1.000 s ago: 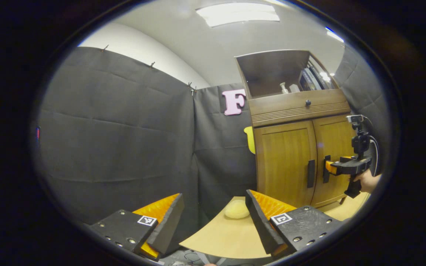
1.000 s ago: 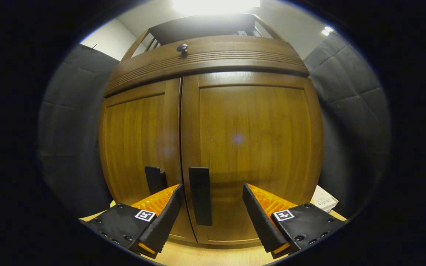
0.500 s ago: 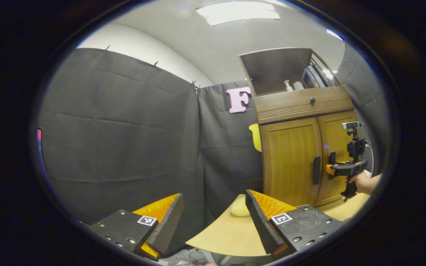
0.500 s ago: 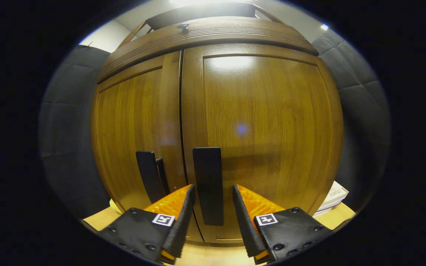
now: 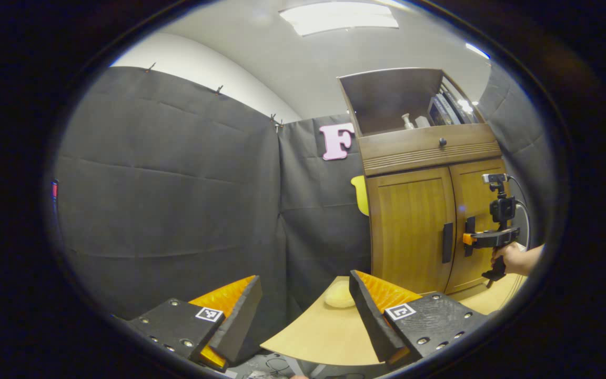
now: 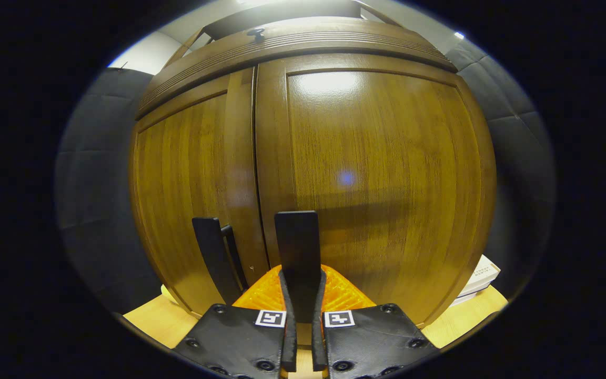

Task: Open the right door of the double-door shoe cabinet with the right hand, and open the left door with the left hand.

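Two doors of the shoe cabinet (image 5: 429, 210) are shut: the right gripper (image 6: 303, 295) pinches the right door's handle (image 6: 296, 242), ready to pull, while the left gripper (image 5: 303, 321), fingers spread, waits far from the left handle (image 5: 447, 242).

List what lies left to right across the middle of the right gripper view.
Black cloth booth wall → brown wooden left door → black vertical left handle → black vertical right handle, clamped by the right hand-held gripper → brown wooden right door → white box.

Recording booth: black cloth walls (image 5: 177, 184), wooden cabinet (image 5: 429, 210).
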A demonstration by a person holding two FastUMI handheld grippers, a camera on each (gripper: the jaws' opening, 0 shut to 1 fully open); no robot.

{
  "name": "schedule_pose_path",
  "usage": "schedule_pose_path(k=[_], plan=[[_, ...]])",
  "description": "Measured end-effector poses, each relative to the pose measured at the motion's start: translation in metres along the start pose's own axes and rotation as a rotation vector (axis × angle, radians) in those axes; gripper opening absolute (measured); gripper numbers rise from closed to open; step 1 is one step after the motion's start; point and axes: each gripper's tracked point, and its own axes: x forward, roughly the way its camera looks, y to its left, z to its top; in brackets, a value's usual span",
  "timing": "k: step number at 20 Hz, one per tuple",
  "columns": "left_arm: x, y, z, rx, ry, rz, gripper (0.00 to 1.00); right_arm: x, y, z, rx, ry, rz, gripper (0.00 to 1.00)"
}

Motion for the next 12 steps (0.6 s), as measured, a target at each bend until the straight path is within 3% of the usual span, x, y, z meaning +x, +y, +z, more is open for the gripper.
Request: schedule_pose_path(k=[12], plan=[[0.002, -0.005, 0.003, -0.030, -0.032, -0.060, 0.97, -0.040, 0.000, -0.003, 0.001, 0.007, 0.084, 0.10]])
